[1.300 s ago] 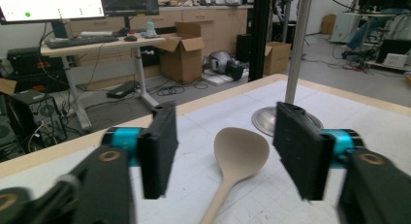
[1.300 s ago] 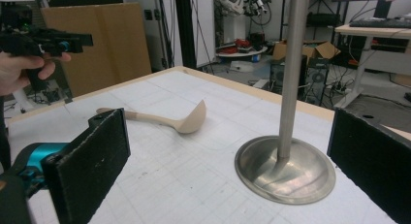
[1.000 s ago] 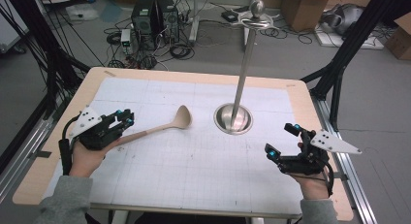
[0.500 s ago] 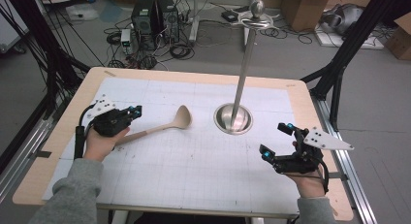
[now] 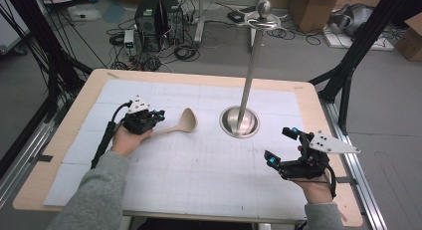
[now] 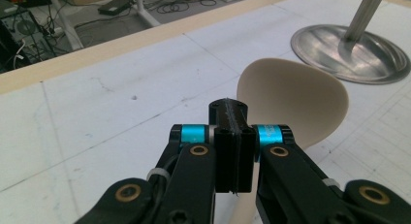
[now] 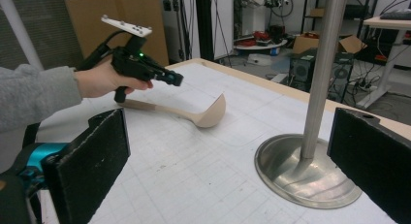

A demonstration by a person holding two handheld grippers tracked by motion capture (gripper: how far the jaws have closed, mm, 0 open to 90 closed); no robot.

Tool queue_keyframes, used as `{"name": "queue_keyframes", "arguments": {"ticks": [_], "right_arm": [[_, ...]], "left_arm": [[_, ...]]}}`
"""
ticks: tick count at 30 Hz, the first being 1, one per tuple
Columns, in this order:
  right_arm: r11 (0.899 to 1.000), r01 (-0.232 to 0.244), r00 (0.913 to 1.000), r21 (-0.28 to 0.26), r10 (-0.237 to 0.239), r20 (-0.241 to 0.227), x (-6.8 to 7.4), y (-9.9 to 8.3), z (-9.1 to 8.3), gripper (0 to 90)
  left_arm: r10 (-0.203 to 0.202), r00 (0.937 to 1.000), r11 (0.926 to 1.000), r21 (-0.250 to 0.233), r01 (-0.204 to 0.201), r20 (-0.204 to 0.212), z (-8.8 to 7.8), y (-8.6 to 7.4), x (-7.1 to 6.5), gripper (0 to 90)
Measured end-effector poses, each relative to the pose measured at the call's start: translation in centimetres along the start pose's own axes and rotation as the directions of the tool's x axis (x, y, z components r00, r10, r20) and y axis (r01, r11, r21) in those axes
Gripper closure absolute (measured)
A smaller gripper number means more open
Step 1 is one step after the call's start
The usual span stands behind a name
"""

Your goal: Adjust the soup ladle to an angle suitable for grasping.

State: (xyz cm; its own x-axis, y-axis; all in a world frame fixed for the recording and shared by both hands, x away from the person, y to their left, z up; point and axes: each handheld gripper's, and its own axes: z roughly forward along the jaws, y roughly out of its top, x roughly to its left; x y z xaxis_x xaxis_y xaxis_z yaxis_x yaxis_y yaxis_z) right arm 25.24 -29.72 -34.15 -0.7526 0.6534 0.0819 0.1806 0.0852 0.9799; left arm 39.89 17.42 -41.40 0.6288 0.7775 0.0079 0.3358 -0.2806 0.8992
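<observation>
The table [image 5: 209, 165] is a pale gridded sheet on a wooden board, and past the right gripper's nose a tall steel stand [image 5: 250, 65] rises from its round base [image 5: 240, 121]. The one loose thing is a beige ladle [image 5: 179, 124], lying on the sheet ahead of the left gripper [image 5: 155, 114], its bowl pointing away from that gripper toward the base and its handle running back under the jaws. The step in hand looks to me like taking up the ladle by its handle. The left gripper's jaws stand pressed together, and whether the handle is pinched between them or merely lies beneath I cannot tell; before lifting I would make sure the thin handle sits square in the jaws, since the heavy bowl out front would likely swing it down. The left hand [image 5: 127, 140] sits low, forearm reaching in along the sheet, gripper nearly level. The right gripper [image 5: 281, 145] hangs well apart from the ladle, its jaws spread wide on nothing, pointed toward the stand, hand [image 5: 313, 187] raised just off the sheet.
</observation>
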Motion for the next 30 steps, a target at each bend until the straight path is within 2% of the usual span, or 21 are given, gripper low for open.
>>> {"name": "queue_keyframes", "arguments": {"ticks": [3,7,12,15,18,20,22,25,30], "right_arm": [[1.000,0.001,1.0000,0.003,-0.001,-0.007,0.1,0.0,0.1,0.1],[1.000,0.006,0.9998,0.008,-0.006,-0.018,0.2,0.0,0.3,0.1],[1.000,0.008,0.9998,0.011,-0.008,-0.020,0.2,-0.1,0.4,0.1],[1.000,0.009,0.9997,0.013,-0.009,-0.021,0.2,-0.1,0.5,0.1],[1.000,0.010,0.9997,0.015,-0.009,-0.024,0.3,-0.1,0.5,0.1],[1.000,0.012,0.9997,0.023,-0.011,-0.021,0.4,-0.2,0.5,0.1],[1.000,0.016,0.9997,0.023,-0.016,-0.019,0.3,-0.3,0.5,0.1],[1.000,0.011,0.9998,0.018,-0.010,-0.019,0.5,-0.2,0.5,0.1],[1.000,0.028,0.9994,0.015,-0.027,-0.022,0.6,-0.1,0.5,0.1]], "left_arm": [[0.010,0.9999,0.9993,0.035,-0.010,-0.003,1.0,-0.4,0.0,89.6],[-0.007,0.9999,0.9977,0.068,0.007,-0.012,2.1,-1.0,0.3,89.6],[-0.015,0.9999,0.9963,0.084,0.014,0.004,3.3,-0.4,0.0,89.6],[-0.006,0.9999,0.9930,0.118,0.007,-0.009,4.1,-0.2,-0.1,89.6],[-0.027,0.9996,0.9909,0.132,0.028,-0.009,4.8,-0.4,-0.3,89.6],[-0.022,0.9997,0.9873,0.157,0.023,-0.010,5.2,-0.7,-0.7,89.6],[-0.030,0.9993,0.9843,0.173,0.034,-0.022,5.5,-0.8,-0.9,89.6],[-0.082,0.9956,0.9773,0.192,0.089,-0.047,5.8,-0.7,-0.6,89.6],[-0.030,0.9992,0.9734,0.227,0.035,-0.027,6.5,-0.2,-1.2,89.7]]}}
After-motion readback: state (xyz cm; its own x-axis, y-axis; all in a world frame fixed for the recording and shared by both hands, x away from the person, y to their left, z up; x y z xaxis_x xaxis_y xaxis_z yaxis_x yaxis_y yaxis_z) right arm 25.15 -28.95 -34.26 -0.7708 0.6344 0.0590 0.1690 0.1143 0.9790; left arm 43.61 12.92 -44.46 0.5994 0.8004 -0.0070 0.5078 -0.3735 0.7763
